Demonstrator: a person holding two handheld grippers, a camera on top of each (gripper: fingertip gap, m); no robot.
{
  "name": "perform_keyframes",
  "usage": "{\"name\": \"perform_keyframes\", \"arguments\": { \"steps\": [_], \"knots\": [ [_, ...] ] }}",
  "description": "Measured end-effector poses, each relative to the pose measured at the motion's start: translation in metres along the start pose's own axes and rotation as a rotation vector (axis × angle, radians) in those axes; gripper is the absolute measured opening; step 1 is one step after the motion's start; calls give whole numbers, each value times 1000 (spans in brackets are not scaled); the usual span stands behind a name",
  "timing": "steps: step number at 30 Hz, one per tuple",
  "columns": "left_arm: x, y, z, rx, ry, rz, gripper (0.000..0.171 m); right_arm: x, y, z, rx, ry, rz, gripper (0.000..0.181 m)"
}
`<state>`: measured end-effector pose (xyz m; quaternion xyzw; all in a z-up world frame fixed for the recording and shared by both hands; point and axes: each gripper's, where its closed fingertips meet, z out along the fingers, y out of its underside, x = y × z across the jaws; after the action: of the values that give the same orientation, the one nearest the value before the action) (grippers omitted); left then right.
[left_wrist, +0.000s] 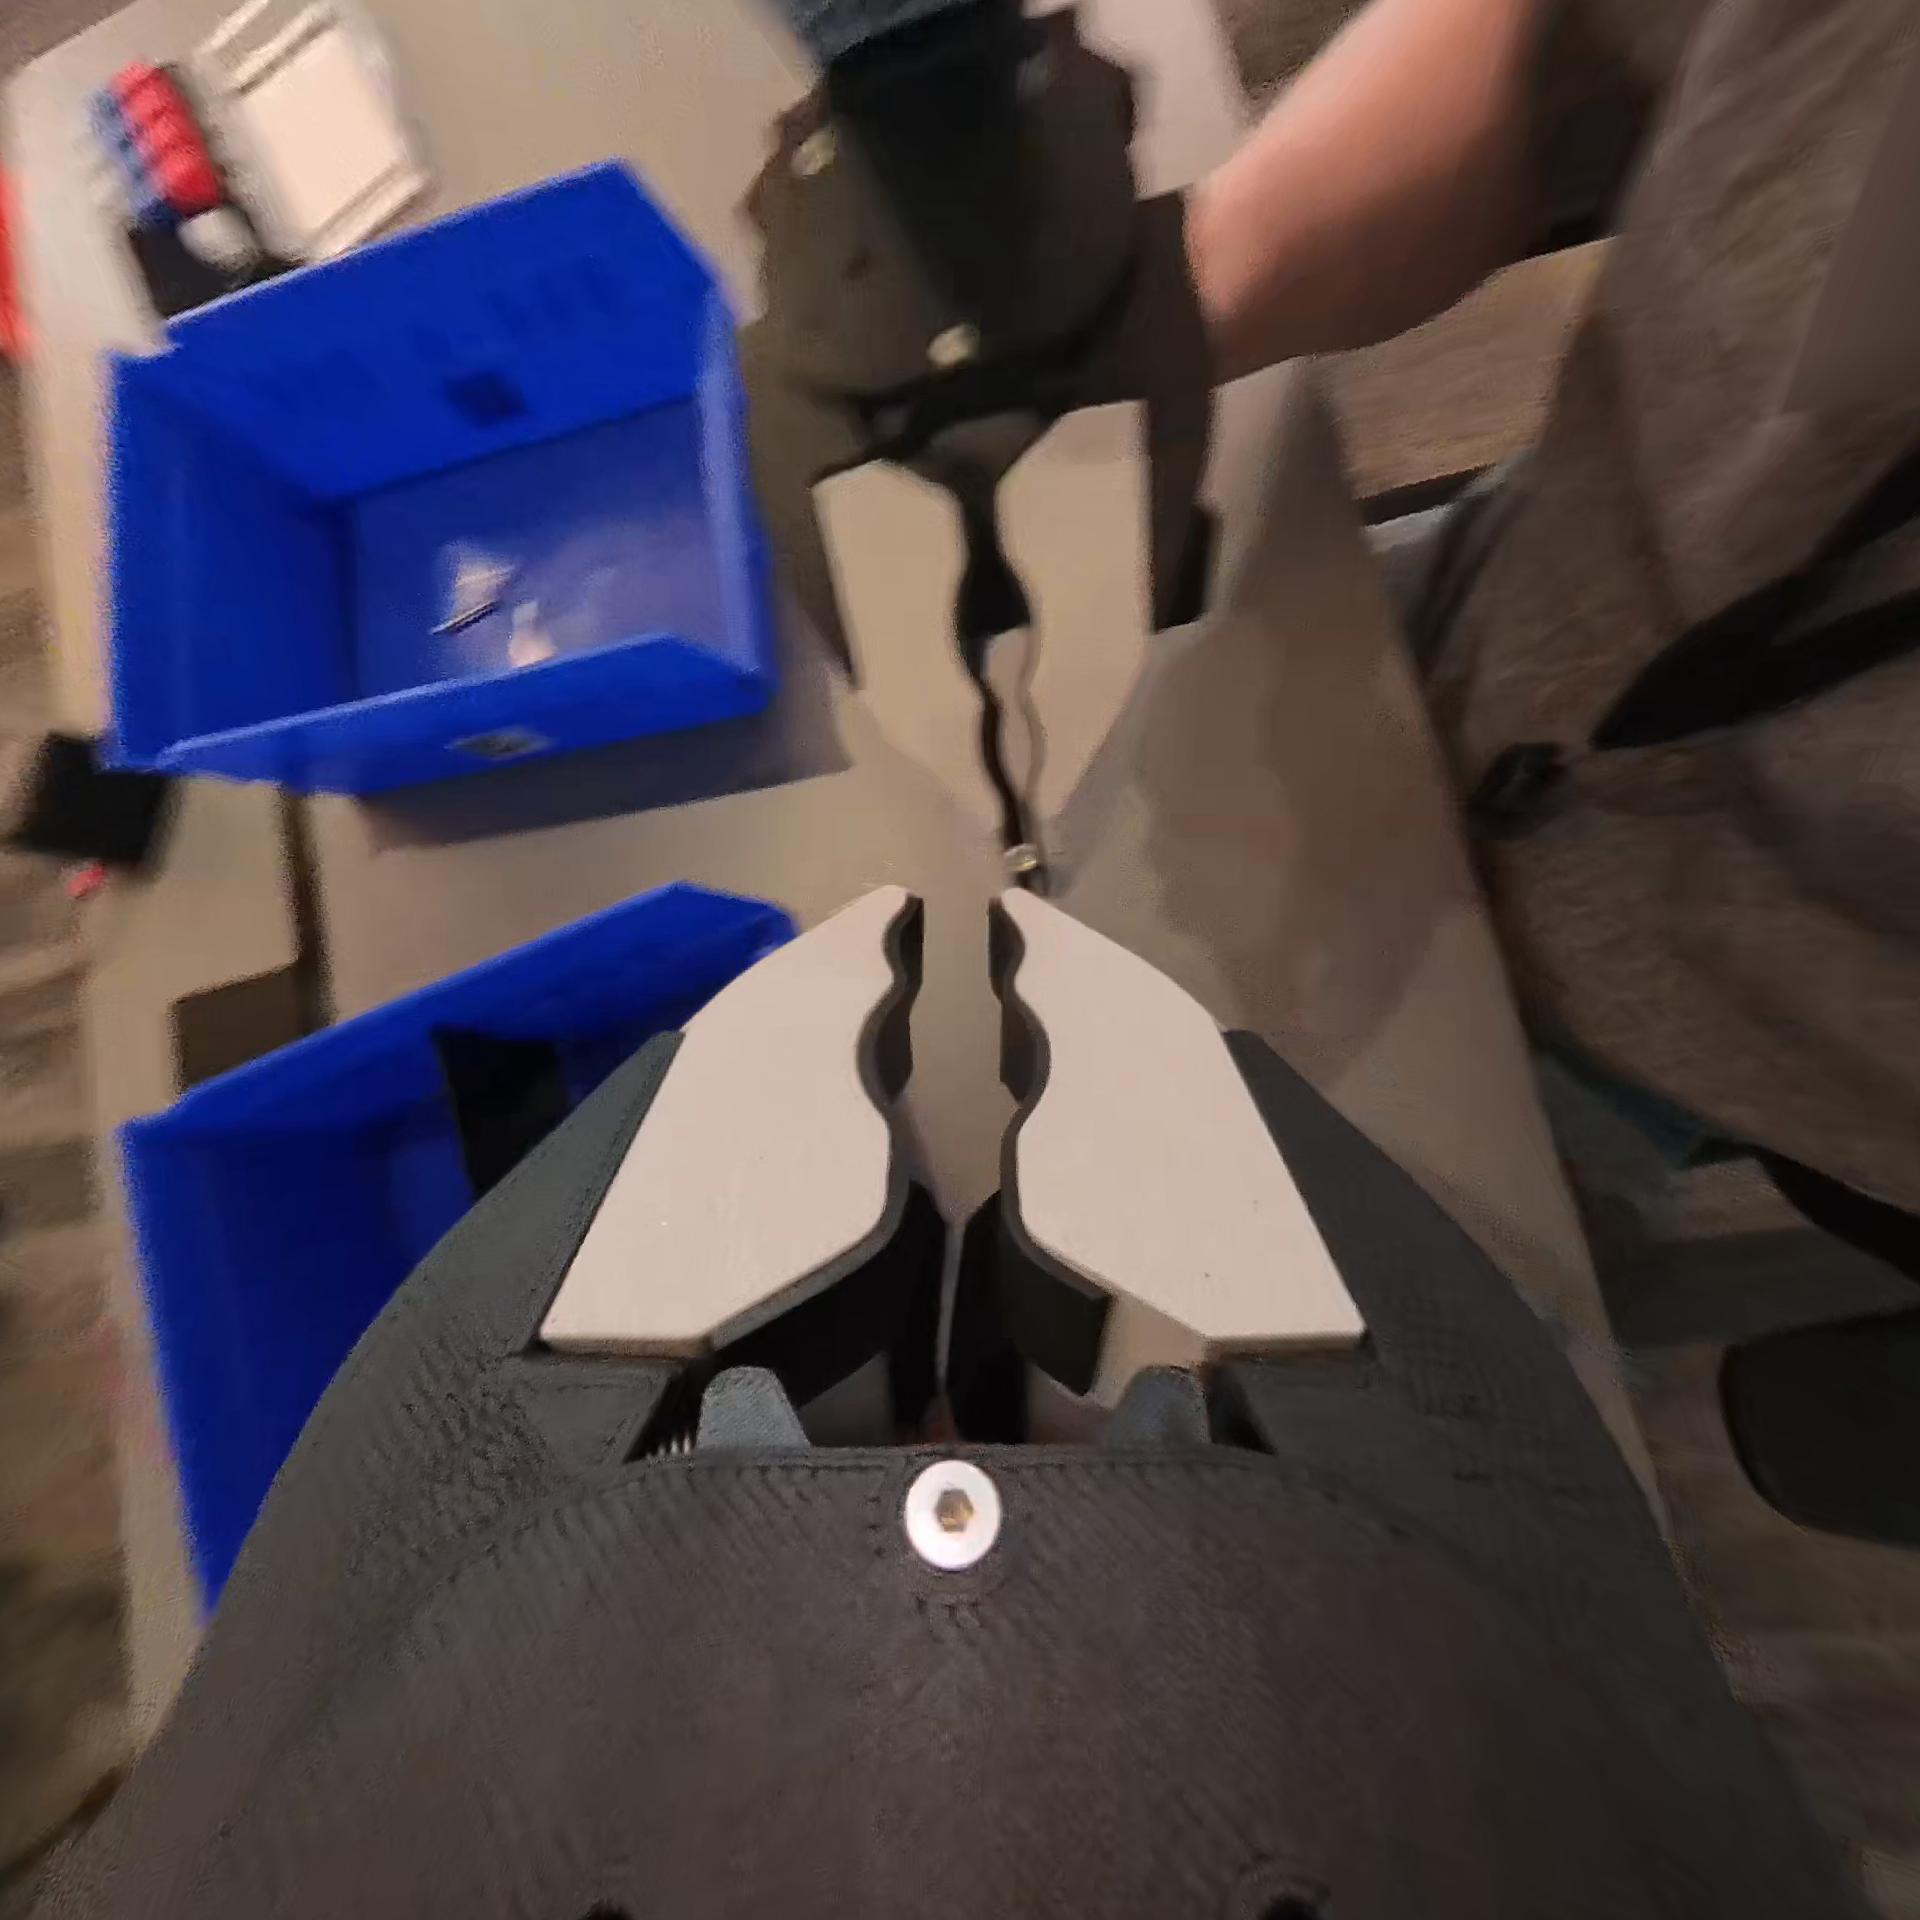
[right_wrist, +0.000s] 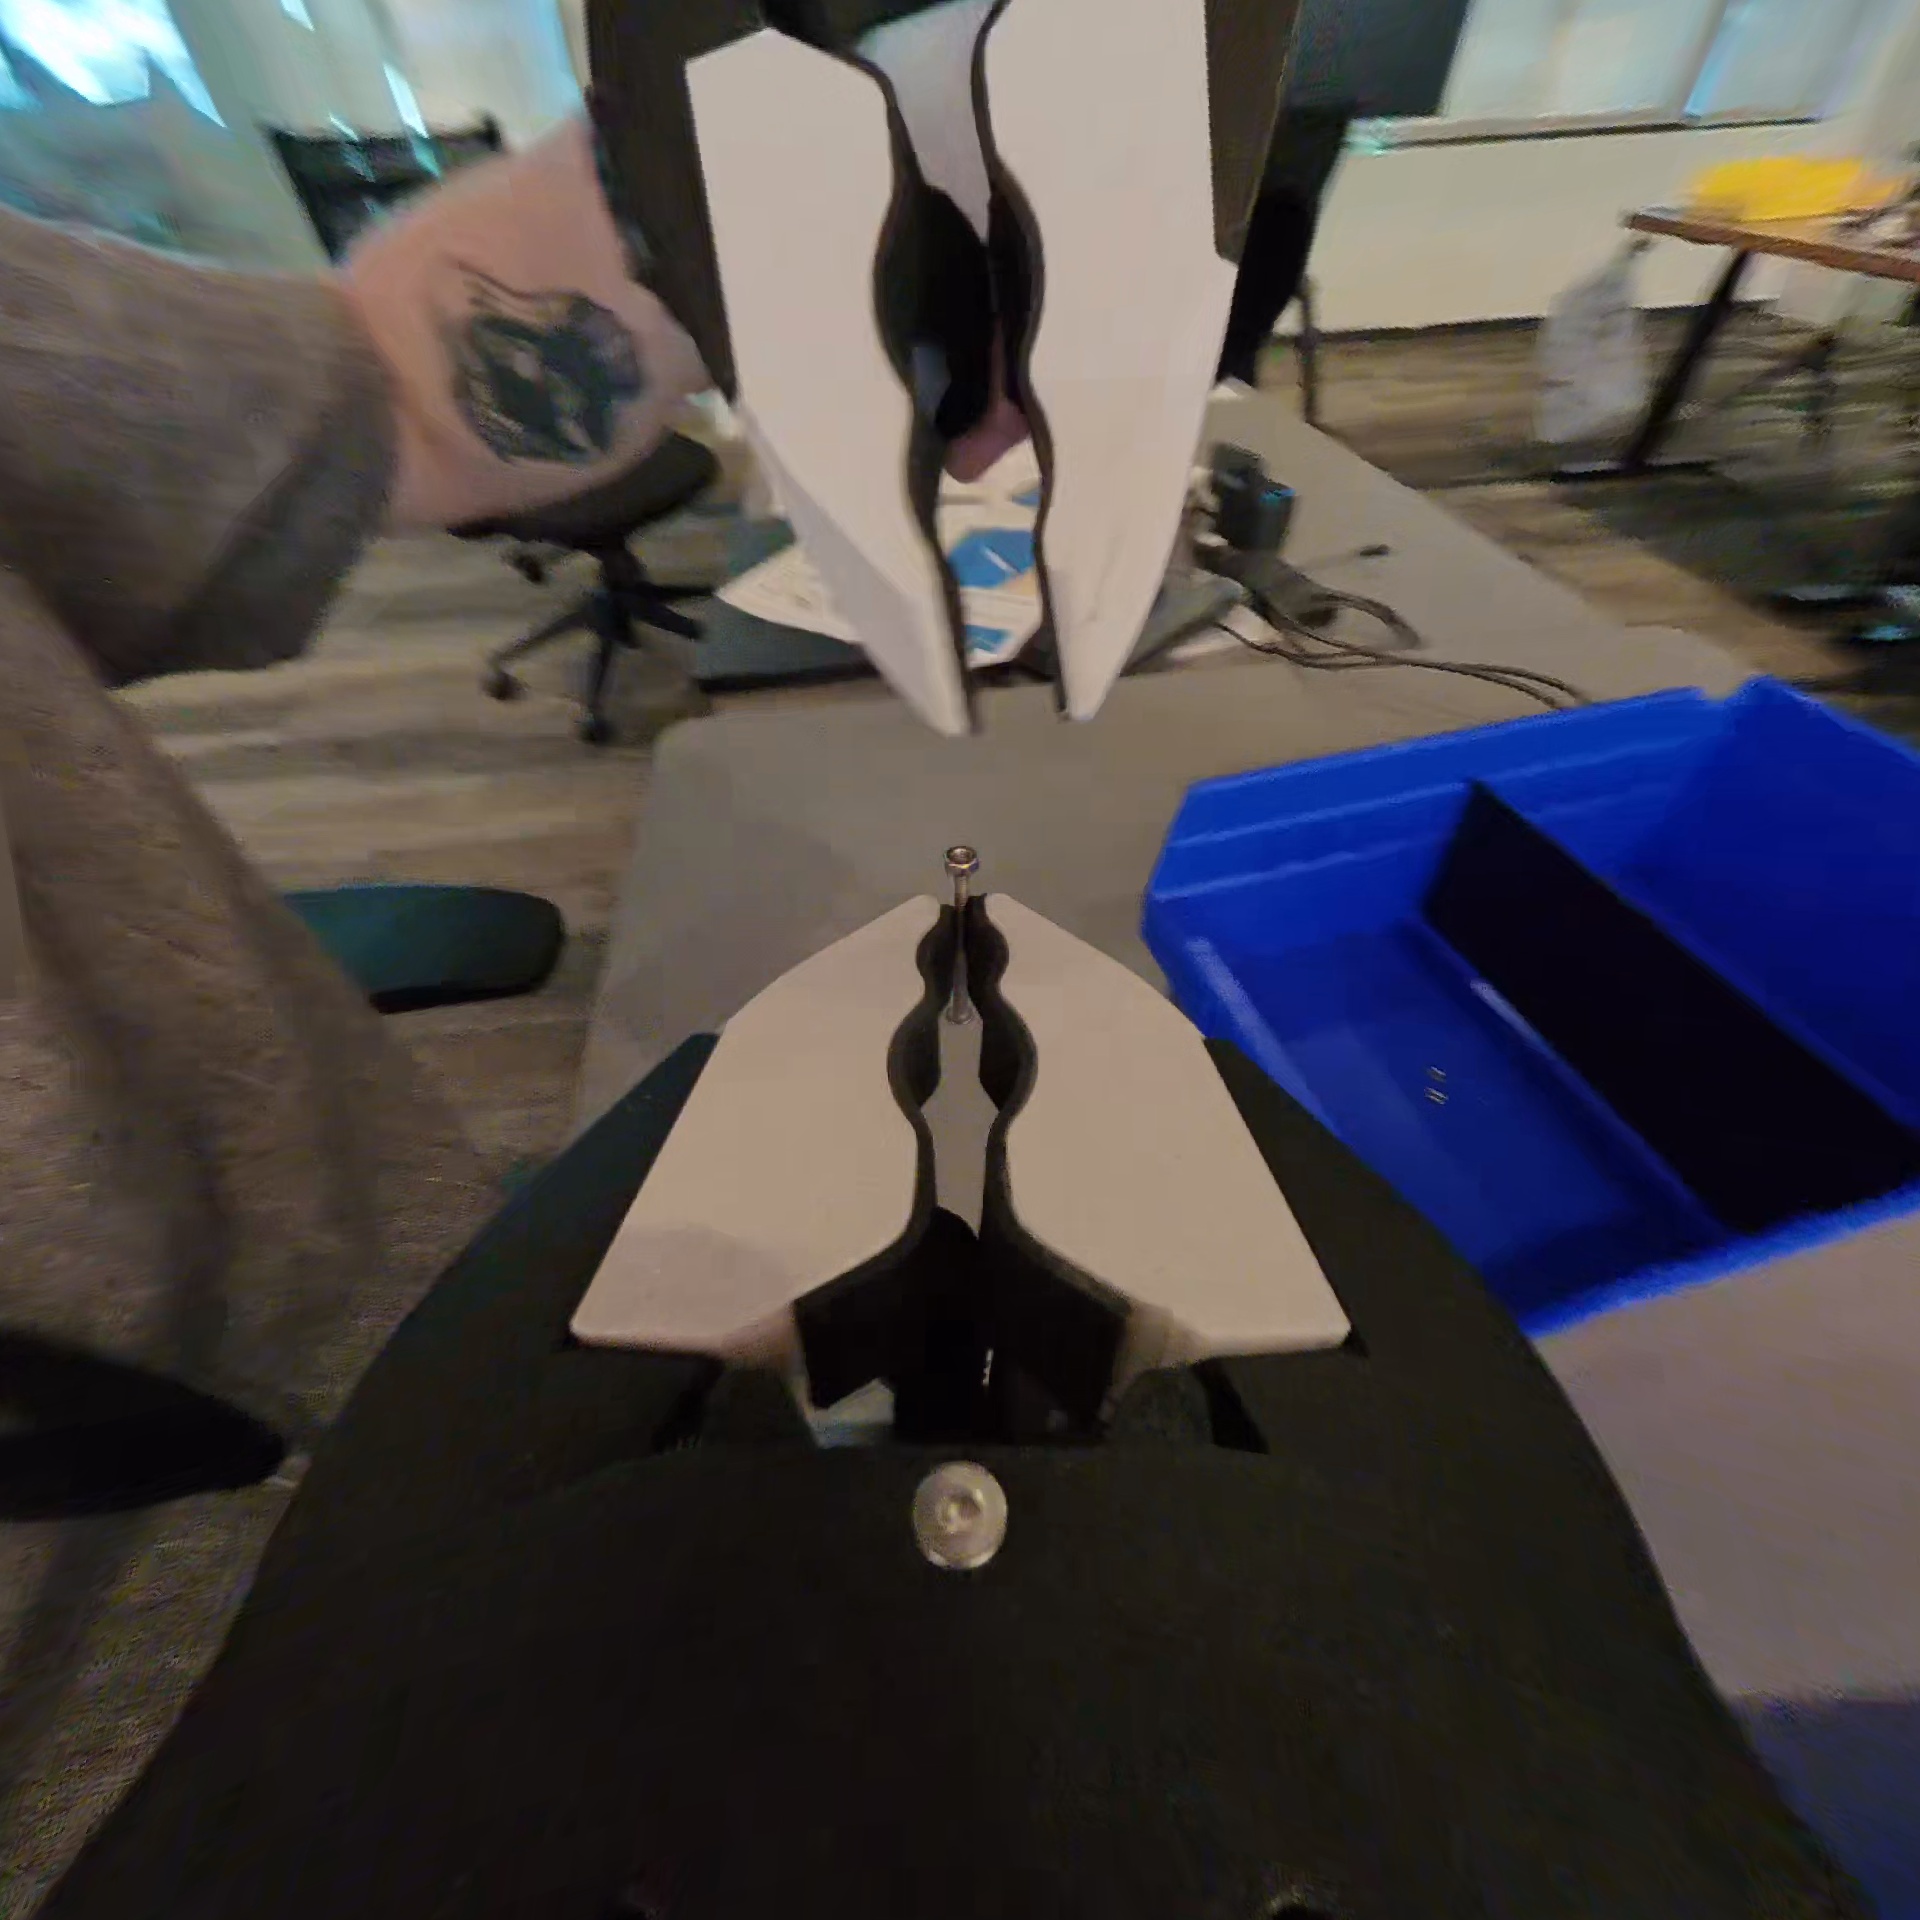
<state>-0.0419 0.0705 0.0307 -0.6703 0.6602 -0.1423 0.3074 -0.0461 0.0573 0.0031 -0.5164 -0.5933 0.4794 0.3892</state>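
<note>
A black office chair with wheels (right_wrist: 603, 582) stands on the floor beyond the grey bench (right_wrist: 831, 790). Loose papers with blue shapes (right_wrist: 997, 582) and a black cable (right_wrist: 1403, 644) lie on the bench.

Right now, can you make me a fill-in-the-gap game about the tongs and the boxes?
1. The right tongs are pinching a thin metal ____ between their tips.
2. The left tongs hold ____ between their tips.
3. The plastic bin with the black divider beside the right tongs is coloured ____.
4. In the left wrist view, the number of blue bins is ____: the farther bin and the nearer bin.

Missing words: screw; nothing; blue; two
</note>
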Motion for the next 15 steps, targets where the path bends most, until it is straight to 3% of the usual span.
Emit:
{"name": "perform_keyframes", "arguments": {
  "steps": [3,6,15],
  "knots": [
    [-6,8,3,-78,-107,-17,8,8,5,0,-78,115,-38,2],
    [0,13,12,-133,-93,-53,9,15,8,1,-126,210,-69,2],
    [-2,18,24,-108,-62,-174,10,23,13,3,-216,345,-144,2]
  ]
}}
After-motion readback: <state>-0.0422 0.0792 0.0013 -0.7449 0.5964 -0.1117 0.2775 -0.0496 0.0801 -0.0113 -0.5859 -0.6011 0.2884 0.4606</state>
